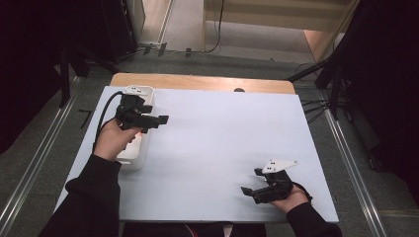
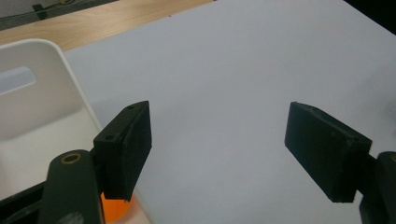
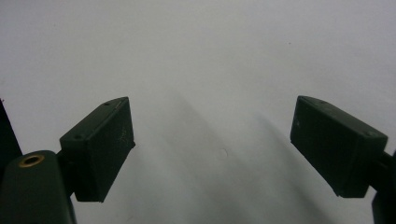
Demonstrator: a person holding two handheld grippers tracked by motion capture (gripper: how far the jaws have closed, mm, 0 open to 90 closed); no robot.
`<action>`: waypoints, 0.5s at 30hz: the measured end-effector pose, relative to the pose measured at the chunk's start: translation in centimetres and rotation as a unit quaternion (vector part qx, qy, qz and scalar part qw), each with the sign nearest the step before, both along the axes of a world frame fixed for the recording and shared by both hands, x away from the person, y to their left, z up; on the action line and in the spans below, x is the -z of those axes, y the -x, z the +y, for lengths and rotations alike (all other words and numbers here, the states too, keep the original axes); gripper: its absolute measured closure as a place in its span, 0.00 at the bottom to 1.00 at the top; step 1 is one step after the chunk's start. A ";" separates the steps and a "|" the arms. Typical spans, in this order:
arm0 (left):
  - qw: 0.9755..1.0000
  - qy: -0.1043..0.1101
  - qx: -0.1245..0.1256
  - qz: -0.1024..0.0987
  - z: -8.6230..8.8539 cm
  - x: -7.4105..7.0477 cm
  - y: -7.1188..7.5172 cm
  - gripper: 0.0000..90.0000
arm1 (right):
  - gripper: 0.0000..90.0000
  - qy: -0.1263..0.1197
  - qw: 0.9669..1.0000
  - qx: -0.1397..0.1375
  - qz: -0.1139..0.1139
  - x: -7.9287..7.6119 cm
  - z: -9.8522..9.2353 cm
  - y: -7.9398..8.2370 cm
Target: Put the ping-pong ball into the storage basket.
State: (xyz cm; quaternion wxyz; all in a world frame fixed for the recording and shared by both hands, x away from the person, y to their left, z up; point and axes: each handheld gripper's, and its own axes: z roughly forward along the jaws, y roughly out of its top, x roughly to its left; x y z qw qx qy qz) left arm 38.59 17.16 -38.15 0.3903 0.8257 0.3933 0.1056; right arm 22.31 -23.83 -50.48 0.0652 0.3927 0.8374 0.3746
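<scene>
1. A white bin (image 1: 134, 157) is sitting at the left edge of the table (image 1: 217, 143), its long side running away from the person. In the left gripper view, its inner wall (image 2: 42, 107) is showing a slot handle, and a small orange item (image 2: 116, 211) is lying inside, below the jaw; what that item is cannot be told.
2. The person's left hand (image 1: 112, 139) is holding the left gripper (image 1: 154, 120) above the bin, with the jaws pointing right, out over the white sheet (image 1: 222, 158) that is covering the table.
3. In the left gripper view, the left gripper (image 2: 218, 154) is standing with its jaws well apart. Nothing is lying between them; bare sheet is showing through the gap.
4. The middle of the sheet is lying flat, with a strip of wooden tabletop (image 1: 197, 82) showing along the far edge.
5. The person's right hand (image 1: 290, 198) is holding the right gripper (image 1: 251, 183) near the front right corner of the sheet, well apart from the bin. The jaws are pointing left, and the grey plate (image 1: 279, 165) is sitting on top.
6. In the right gripper view, the right gripper (image 3: 212, 149) is also standing wide, gripping nothing, with its shadows falling on the sheet.
</scene>
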 end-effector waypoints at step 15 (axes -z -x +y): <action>1.000 -0.007 0.017 0.000 -1.1 0.6 0.3 0.26 | 0.14 0.003 1.000 -0.001 0.000 0.0 0.0 0.1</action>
